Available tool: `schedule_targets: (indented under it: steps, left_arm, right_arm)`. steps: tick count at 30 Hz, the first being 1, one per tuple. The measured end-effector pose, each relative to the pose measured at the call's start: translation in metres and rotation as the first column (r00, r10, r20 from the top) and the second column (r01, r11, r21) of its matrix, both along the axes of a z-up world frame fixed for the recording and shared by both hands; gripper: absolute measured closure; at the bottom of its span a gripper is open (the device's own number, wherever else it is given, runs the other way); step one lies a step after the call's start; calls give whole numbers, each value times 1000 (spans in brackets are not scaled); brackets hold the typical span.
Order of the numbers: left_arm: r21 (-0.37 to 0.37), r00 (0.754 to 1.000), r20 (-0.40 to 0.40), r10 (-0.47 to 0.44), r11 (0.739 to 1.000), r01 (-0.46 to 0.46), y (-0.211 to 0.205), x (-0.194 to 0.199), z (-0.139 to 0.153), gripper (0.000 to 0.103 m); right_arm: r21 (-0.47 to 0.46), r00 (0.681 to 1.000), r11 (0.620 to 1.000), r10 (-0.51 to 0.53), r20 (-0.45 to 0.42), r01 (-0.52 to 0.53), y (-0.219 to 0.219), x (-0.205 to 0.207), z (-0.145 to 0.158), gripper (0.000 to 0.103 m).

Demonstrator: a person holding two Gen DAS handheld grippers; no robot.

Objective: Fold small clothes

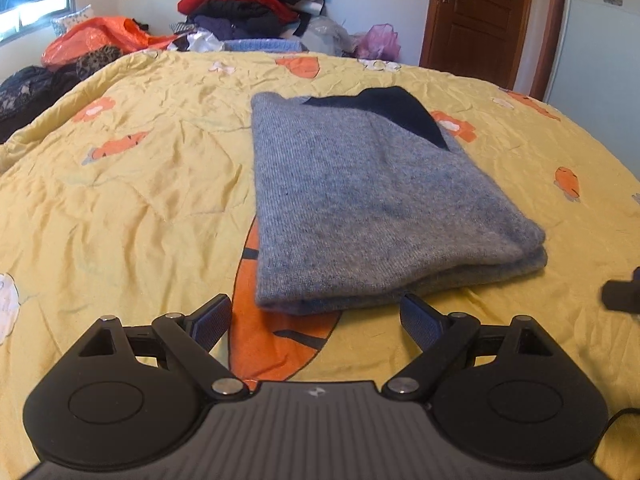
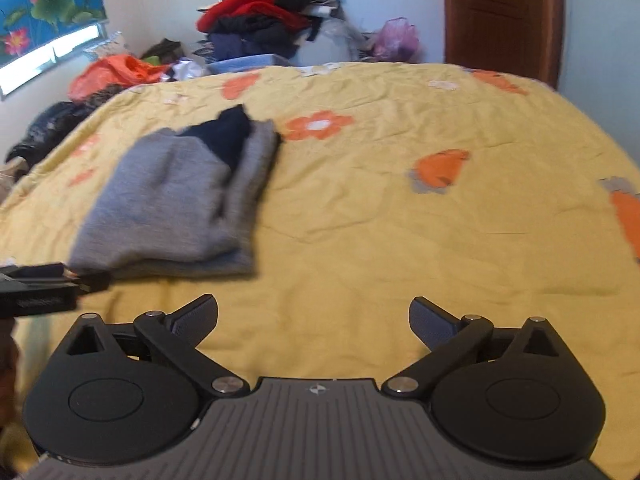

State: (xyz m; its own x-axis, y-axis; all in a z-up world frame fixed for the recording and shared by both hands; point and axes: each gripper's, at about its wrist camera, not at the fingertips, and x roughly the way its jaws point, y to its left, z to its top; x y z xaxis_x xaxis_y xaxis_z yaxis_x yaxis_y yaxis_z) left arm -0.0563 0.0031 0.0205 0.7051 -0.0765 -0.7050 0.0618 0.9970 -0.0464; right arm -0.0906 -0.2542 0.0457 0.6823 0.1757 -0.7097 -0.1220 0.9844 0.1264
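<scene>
Far left: a window (image 2: 52,50) under a lotus-print blind (image 2: 44,4), with an orange plastic bag (image 1: 100,36) and dark clothes heaped beside the bed.
Back wall: a tall pile of clothes (image 1: 256,0), red and black on top, then a pale purple bag (image 1: 380,40).
Bed: my work surface is a yellow quilt (image 1: 120,184) printed with orange carrots and flowers, creased all over.
My left gripper (image 1: 316,316): my fingers (image 1: 212,320) stand spread wide and released, holding nothing; they sit low over the quilt, just short of the near edge of the sweater.
Sweater: the grey knit sweater (image 1: 360,208) lies folded into a flat stack in the middle of the quilt, a navy patch showing at its far end, folded edges facing me.
My right gripper (image 2: 314,320): fingers (image 2: 430,322) splayed apart and empty, over bare quilt, with the sweater (image 2: 176,204) off to their left and apart from them.
Far right: a brown wooden door (image 1: 480,16), closed.
</scene>
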Motion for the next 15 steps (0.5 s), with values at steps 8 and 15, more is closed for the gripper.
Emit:
schedule_targets:
  steps: [8,15]
  left_arm:
    - [41,996,-62,69,997,-67,-2,3,-6,7]
    - [54,993,-57,107,993,-104,-3,-1,-10,0]
  right_arm:
    - [-192,995,980,26,-94,-44,72,33,-26,0]
    - [-155,994,987,-56,-98,40,74,34,-29,0]
